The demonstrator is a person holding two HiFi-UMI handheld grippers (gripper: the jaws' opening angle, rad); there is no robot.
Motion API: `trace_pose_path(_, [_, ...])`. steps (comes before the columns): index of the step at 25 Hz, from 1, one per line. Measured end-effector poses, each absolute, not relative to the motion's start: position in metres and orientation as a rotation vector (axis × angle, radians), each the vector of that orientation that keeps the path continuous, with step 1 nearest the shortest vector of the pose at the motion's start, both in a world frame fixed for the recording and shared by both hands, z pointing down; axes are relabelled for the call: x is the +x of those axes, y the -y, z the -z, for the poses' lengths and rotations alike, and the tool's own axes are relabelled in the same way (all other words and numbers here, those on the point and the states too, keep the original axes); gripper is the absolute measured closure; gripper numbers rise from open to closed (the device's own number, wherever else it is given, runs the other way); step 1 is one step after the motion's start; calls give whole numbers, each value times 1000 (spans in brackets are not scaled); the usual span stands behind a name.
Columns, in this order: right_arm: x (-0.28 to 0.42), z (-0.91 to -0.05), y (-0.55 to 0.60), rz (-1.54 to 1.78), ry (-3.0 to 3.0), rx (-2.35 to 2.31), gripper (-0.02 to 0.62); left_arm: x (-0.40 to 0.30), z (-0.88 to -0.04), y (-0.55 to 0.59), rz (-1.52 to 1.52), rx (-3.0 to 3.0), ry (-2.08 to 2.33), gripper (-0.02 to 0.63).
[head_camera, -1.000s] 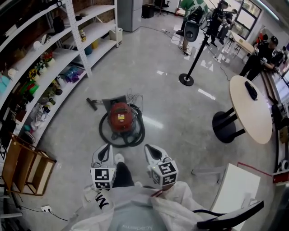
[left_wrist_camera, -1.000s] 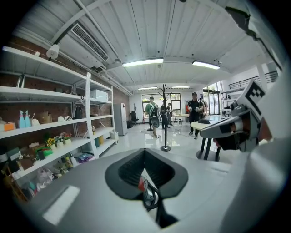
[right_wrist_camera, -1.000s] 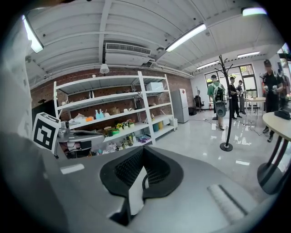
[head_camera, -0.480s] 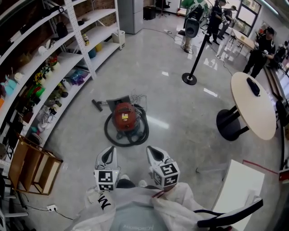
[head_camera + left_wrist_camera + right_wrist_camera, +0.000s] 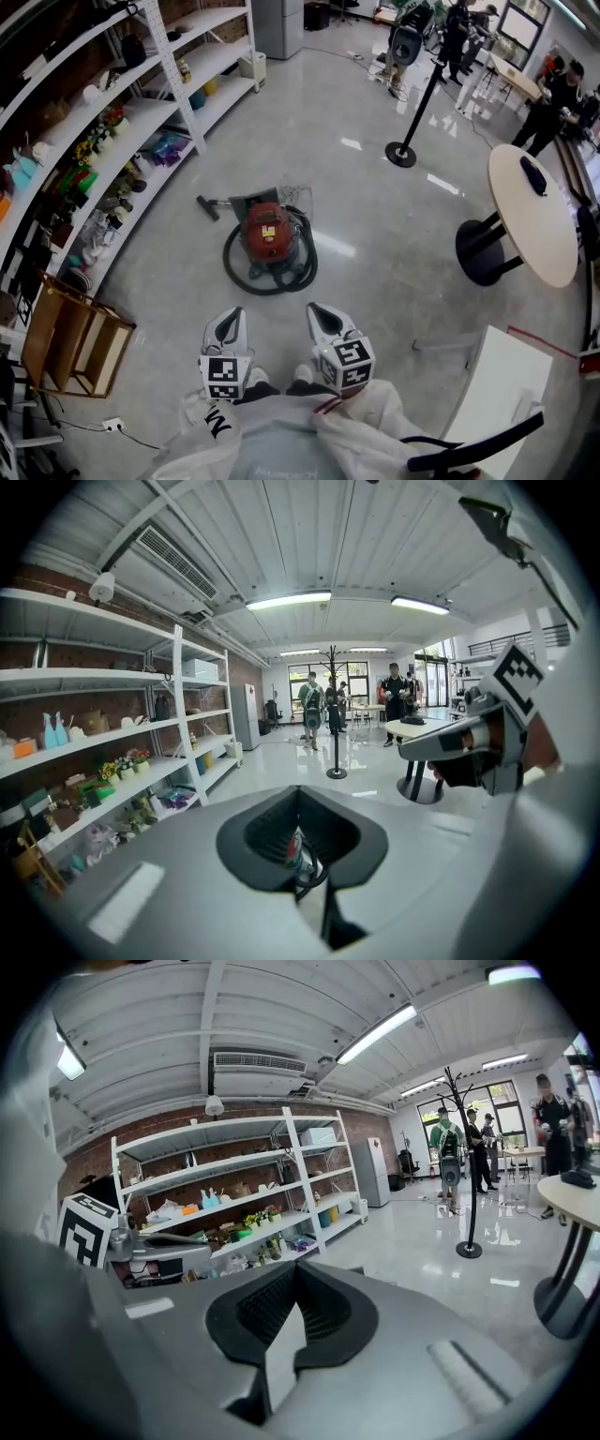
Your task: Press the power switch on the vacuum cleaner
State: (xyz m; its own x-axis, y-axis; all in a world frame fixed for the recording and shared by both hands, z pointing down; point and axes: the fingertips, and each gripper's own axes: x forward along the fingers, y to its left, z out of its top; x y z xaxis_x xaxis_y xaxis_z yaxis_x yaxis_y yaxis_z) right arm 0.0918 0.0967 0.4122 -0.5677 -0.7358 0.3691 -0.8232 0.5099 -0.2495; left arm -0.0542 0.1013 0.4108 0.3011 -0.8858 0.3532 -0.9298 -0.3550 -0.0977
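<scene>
head view: the vacuum cleaner [image 5: 267,234] sits on the floor at twelve o'clock, well apart from the left hand-held gripper [image 5: 230,316] and right hand-held gripper [image 5: 318,311], both clenched and empty; it is probably heavy and rigid, so press on its top.

vacuum cleaner [image 5: 267,236] | red canister | upright on floor | hose coiled around

Open lab or workshop hall: polished concrete floor [image 5: 375,216], white metal shelving [image 5: 122,122] along a brick wall [image 5: 37,578], strip lights [image 5: 288,600] overhead, people [image 5: 553,98] working at the far end.
</scene>
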Motion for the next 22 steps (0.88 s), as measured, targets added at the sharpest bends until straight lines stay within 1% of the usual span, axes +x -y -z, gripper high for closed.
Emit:
trace_pose_path(10, [62,-406,-100,-546,2518,1352,595,-80,-404,-97,-431,2433,1682,606])
trace_pose_path(22, [41,-405,-103,-535,2499,1353,595,-96,-406,-96,-412,2440,1650,606])
